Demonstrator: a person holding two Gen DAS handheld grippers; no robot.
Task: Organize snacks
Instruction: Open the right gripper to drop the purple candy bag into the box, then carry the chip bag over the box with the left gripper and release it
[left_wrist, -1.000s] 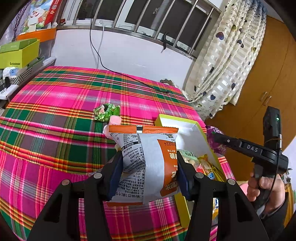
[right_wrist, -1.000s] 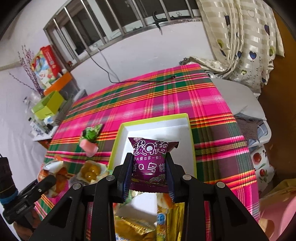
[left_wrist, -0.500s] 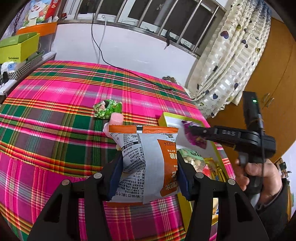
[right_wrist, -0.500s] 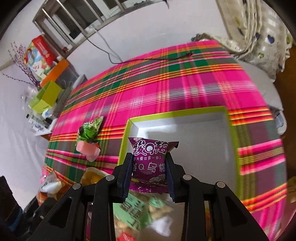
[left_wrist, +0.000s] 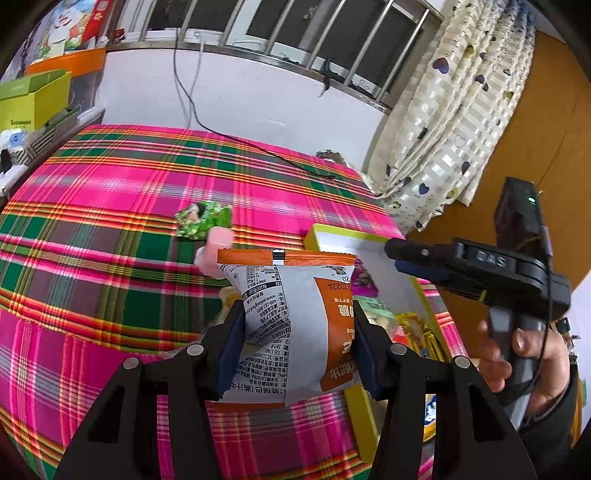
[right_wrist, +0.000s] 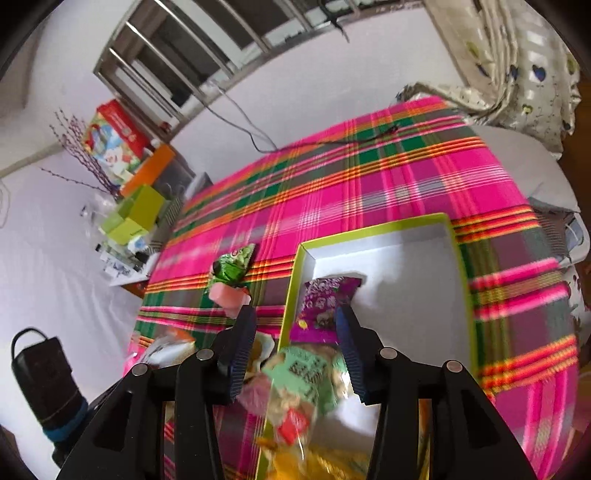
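Observation:
My left gripper (left_wrist: 295, 332) is shut on a white and orange snack bag (left_wrist: 291, 314) and holds it above the plaid table, left of the yellow-green box (left_wrist: 325, 234). My right gripper (right_wrist: 295, 325) is open over that box (right_wrist: 458, 258). A purple snack packet (right_wrist: 321, 306) lies in the box just beyond its fingertips; it also shows in the left wrist view (left_wrist: 364, 282). The right gripper (left_wrist: 391, 254) hovers above the box in the left wrist view. The box also holds a green-labelled bag (right_wrist: 306, 373) and yellow packets (left_wrist: 421, 332).
A green packet (right_wrist: 232, 267) and a pink packet (right_wrist: 227, 297) lie on the plaid cloth left of the box. Boxes and clutter stand on a shelf (left_wrist: 33, 99) at the far left. A black cable (left_wrist: 258, 147) crosses the table's far side. Curtains (left_wrist: 454, 122) hang on the right.
My right gripper has opened and let go of the purple packet, which now lies in the box. The left gripper still holds its bag, little moved.

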